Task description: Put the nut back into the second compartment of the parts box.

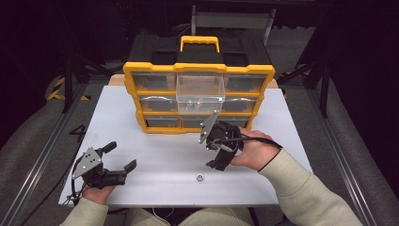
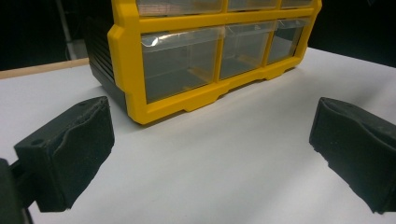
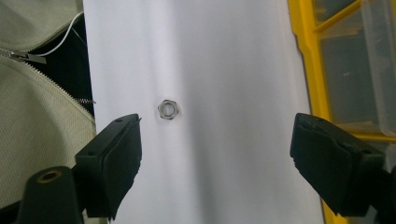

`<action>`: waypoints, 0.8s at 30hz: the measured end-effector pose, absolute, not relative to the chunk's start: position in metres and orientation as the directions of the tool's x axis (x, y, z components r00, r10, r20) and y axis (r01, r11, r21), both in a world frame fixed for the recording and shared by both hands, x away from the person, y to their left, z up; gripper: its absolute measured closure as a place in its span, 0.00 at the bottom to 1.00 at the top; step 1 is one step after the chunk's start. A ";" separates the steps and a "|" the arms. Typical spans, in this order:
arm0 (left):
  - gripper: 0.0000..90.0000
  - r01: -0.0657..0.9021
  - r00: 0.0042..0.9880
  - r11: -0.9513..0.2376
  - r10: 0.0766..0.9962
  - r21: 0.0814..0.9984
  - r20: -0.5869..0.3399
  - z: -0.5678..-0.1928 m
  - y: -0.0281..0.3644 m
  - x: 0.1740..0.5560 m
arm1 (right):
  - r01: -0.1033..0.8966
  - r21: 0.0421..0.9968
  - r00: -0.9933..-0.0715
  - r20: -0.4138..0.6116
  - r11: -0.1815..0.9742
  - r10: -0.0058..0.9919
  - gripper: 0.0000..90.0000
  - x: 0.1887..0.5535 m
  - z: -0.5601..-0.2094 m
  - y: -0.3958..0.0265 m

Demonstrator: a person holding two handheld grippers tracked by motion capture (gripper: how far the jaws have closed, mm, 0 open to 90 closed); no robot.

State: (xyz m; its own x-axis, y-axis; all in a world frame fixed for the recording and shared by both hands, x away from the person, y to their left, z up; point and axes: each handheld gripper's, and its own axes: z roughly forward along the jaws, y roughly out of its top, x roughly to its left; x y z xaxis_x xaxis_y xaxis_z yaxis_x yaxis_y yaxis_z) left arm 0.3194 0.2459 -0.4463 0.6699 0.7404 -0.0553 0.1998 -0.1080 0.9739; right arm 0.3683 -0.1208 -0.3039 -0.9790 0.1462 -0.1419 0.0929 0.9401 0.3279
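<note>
A small metal hex nut (image 1: 199,178) lies on the white table (image 1: 155,146) near its front edge. In the right gripper view the nut (image 3: 168,109) sits ahead of the jaws, nearer the left one. My right gripper (image 1: 213,152) hangs above the table, right of and behind the nut, tipped downward; it (image 3: 219,154) is open with nothing between the jaws. A yellow organizer (image 1: 197,96) stands at the back with its clear top middle drawer (image 1: 200,89) pulled out, two nuts (image 1: 194,102) inside. My left gripper (image 1: 120,156) rests low at the front left, open and empty (image 2: 210,158).
The organizer (image 2: 187,100) has several closed clear drawers and a yellow handle (image 1: 200,43) on top. A person's pale sleeves and zipped jacket (image 3: 32,107) are at the table's front edge. Dark floor and rails surround the table.
</note>
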 end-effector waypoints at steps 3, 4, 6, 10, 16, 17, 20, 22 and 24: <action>0.01 0.200 0.670 -0.106 0.740 0.974 -0.057 -0.446 0.246 0.319 | 0.092 0.327 -0.980 -0.136 0.941 0.143 0.19 0.367 -0.313 -0.118; 0.01 0.200 0.670 -0.106 0.740 0.974 -0.056 -0.446 0.246 0.319 | 0.088 0.329 -0.981 -0.134 0.940 0.138 0.19 0.367 -0.317 -0.117; 0.01 0.200 0.670 -0.106 0.741 0.974 -0.057 -0.446 0.246 0.319 | 0.092 0.331 -0.983 -0.121 0.939 0.138 0.19 0.367 -0.324 -0.116; 0.01 0.200 0.670 -0.108 0.740 0.974 -0.055 -0.447 0.246 0.319 | 0.094 0.344 -0.987 -0.093 0.934 0.134 0.19 0.367 -0.339 -0.114; 0.01 0.200 0.670 -0.108 0.740 0.974 -0.055 -0.446 0.246 0.319 | 0.102 0.341 -0.987 -0.082 0.935 0.138 0.20 0.366 -0.359 -0.108; 0.01 0.202 0.670 -0.110 0.740 0.973 -0.056 -0.446 0.246 0.319 | 0.102 0.333 -0.988 -0.077 0.937 0.135 0.20 0.366 -0.361 -0.107; 0.01 0.201 0.671 -0.113 0.739 0.973 -0.053 -0.446 0.246 0.319 | 0.095 0.340 -0.990 -0.070 0.936 0.126 0.20 0.366 -0.370 -0.105; 0.01 0.201 0.671 -0.113 0.739 0.973 -0.053 -0.446 0.246 0.319 | 0.101 0.336 -0.989 -0.067 0.937 0.130 0.21 0.366 -0.376 -0.103; 0.01 0.201 0.671 -0.113 0.740 0.973 -0.053 -0.446 0.246 0.319 | 0.098 0.337 -0.990 -0.061 0.936 0.125 0.21 0.366 -0.381 -0.102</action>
State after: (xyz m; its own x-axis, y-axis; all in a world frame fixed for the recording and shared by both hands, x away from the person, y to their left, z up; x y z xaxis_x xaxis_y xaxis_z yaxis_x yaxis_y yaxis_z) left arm 0.3192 0.2460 -0.4464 0.6711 0.7395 -0.0528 0.2011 -0.1131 0.9730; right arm 0.3657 -0.1018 -0.3813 -0.9902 0.1253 -0.0613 0.0976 0.9364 0.3372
